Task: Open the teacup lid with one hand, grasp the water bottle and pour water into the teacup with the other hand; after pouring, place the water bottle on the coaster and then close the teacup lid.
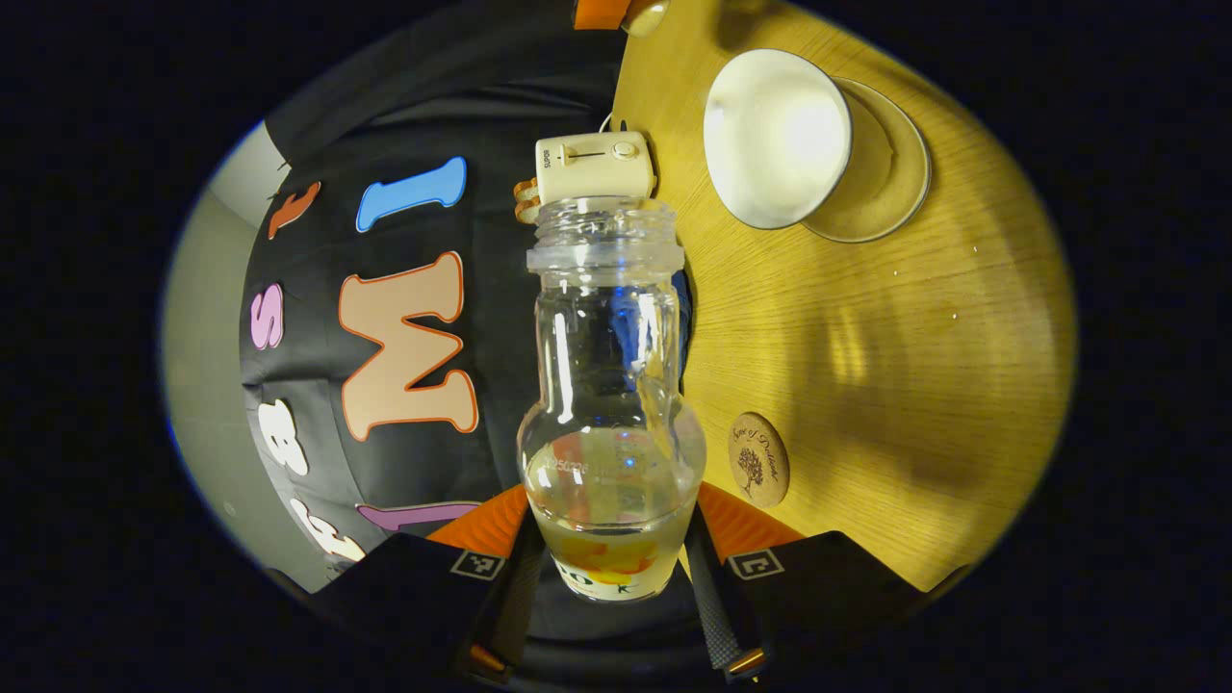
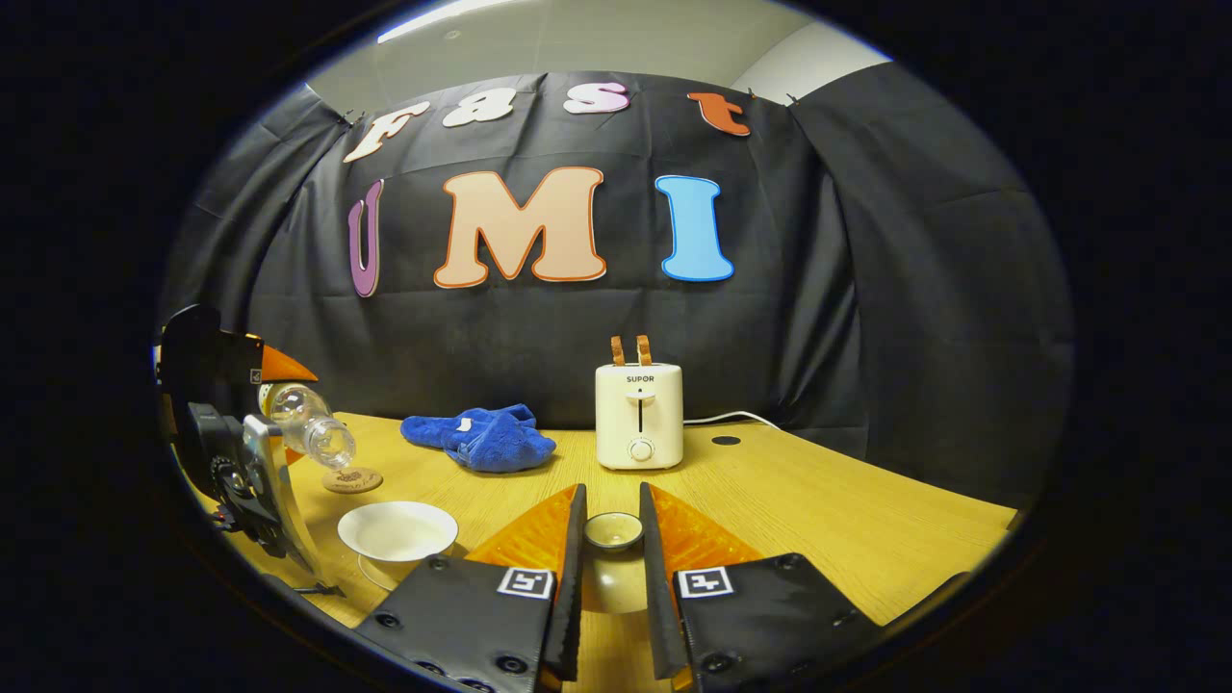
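Left gripper (image 1: 612, 539) clamps the clear plastic water bottle (image 1: 608, 385) by its base, long axis tipped near horizontal, open mouth aimed toward the white teacup (image 1: 776, 138) on its saucer; round wooden coaster (image 1: 758, 459) sits just beside. Right gripper (image 2: 612, 558) pinches the cup's lid (image 2: 613, 529) aside.

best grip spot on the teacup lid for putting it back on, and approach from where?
Grip the teacup lid by its small round knob, coming straight down from above. The right gripper already has its fingers on either side of that knob, which sticks up as the narrowest part; the wide dome below it offers no parallel faces. The open teacup sits on its saucer, rim up, so a vertical hold probably suits lowering.
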{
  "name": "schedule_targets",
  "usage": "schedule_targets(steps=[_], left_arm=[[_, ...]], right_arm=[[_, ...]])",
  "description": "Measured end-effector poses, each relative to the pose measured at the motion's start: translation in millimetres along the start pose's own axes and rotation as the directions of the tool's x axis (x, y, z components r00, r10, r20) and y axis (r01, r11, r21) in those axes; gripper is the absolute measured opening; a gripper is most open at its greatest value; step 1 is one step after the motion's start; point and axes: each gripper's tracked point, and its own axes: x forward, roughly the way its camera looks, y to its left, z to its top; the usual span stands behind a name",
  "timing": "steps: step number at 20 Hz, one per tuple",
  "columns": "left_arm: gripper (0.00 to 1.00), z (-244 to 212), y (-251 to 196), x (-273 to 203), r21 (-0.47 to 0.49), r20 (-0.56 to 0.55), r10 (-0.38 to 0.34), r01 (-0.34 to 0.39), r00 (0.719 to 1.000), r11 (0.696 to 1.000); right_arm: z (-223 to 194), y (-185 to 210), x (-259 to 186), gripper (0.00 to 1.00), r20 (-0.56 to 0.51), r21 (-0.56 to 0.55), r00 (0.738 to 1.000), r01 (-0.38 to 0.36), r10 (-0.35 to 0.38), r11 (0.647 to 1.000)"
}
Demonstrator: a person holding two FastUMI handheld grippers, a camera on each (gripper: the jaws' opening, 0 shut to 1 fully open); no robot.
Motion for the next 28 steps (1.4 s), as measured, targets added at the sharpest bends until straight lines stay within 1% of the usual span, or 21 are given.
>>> schedule_targets(steps=[6,14,18,21,25,28], left_arm=[[0.69,4.8,-1.6,1.9,0.062,0.007,-0.004,0.004,1.000,0.998],[0.69,6.9,4.6,1.5,0.138,0.013,0.010,-0.012,1.000,0.990],[0.69,10.9,10.5,1.3,0.179,0.025,0.037,-0.041,0.999,0.983],[0.69,17.1,26.2,4.1,0.218,0.044,0.070,-0.078,0.997,0.973],[0.68,25.2,40.0,-0.3,0.263,0.068,0.114,-0.128,0.991,0.956],[0.69,27.9,50.0,-3.8,0.296,0.076,0.135,-0.152,0.988,0.943]], right_arm=[[0.2,0.2,0.2,0.33,0.000,0.000,1.000,0.000,0.000,1.000],[0.6,-0.3,0.3,0.33,0.001,0.000,1.000,0.003,-0.003,1.000],[0.4,-0.7,-0.1,0.32,0.000,-0.001,1.000,0.003,-0.003,1.000],[0.1,-0.8,0.4,0.32,0.000,0.000,1.000,0.003,-0.003,1.000],[-0.3,-0.7,0.5,0.33,0.000,0.000,1.000,0.002,-0.002,1.000],[-0.1,0.1,0.5,0.33,-0.001,0.000,1.000,-0.002,0.002,1.000]])
